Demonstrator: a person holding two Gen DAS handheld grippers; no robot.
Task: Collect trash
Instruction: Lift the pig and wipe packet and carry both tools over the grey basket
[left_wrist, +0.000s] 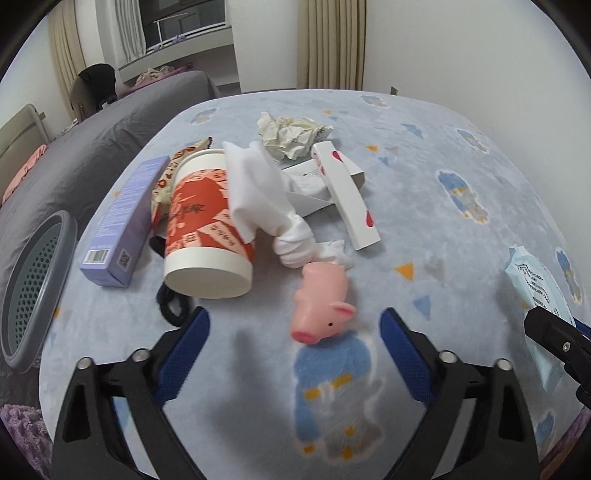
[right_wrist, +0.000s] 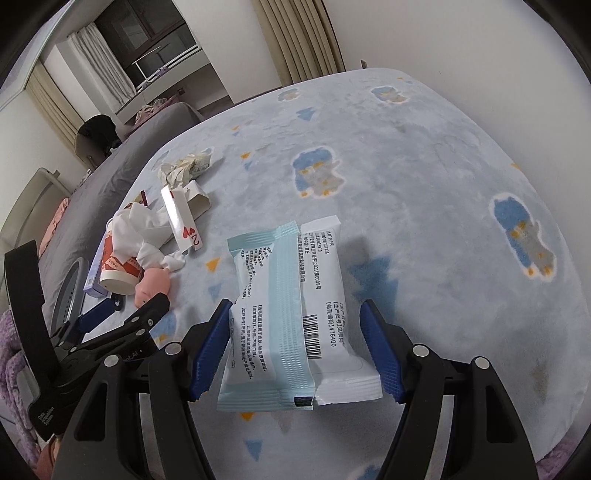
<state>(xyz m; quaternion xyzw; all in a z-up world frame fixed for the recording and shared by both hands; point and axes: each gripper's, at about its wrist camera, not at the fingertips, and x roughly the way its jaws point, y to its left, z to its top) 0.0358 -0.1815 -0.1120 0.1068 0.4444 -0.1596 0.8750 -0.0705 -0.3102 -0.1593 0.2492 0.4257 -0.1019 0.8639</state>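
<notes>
So the right gripper (right_wrist: 295, 350) has its blue-padded jaws on either side of the pale blue-and-white plastic wet-wipe packet (right_wrist: 295, 314), which lies flat on the fuzzy light-blue blanket with cartoon prints (right_wrist: 424, 147), toward the blanket's near right edge. The left pad looks right against the packet's side and the right pad sits a hair off it, so I'd call it straddling, not squeezing yet. That packet should be light, squishy and a bit slick, with crinkly film and a raised centre seam, so I'd pinch across the short width mid-body where it's plumpest, not on the flat sealed ends, which would just fold. Its long axis runs away from the gripper, one sealed end toward the camera and the other toward the blanket's far edge, barcode side up. Meanwhile the left gripper (left_wrist: 295, 354) hangs wide and empty, with nothing between its jaws but blanket, just short of a small pink rubber pig toy (left_wrist: 321, 306) whose snout points at the near edge. Beyond it near the left edge: a red-and-white paper cup (left_wrist: 207, 229) on its side, bottom toward the camera, a twisted white tissue (left_wrist: 266, 199) draped over it, a purple cardboard box (left_wrist: 122, 225), and further back a crumpled cream paper wad (left_wrist: 291, 134). All feather-light, crushable stuff. A grey perforated bin (left_wrist: 33, 291) sits off the left edge.
</notes>
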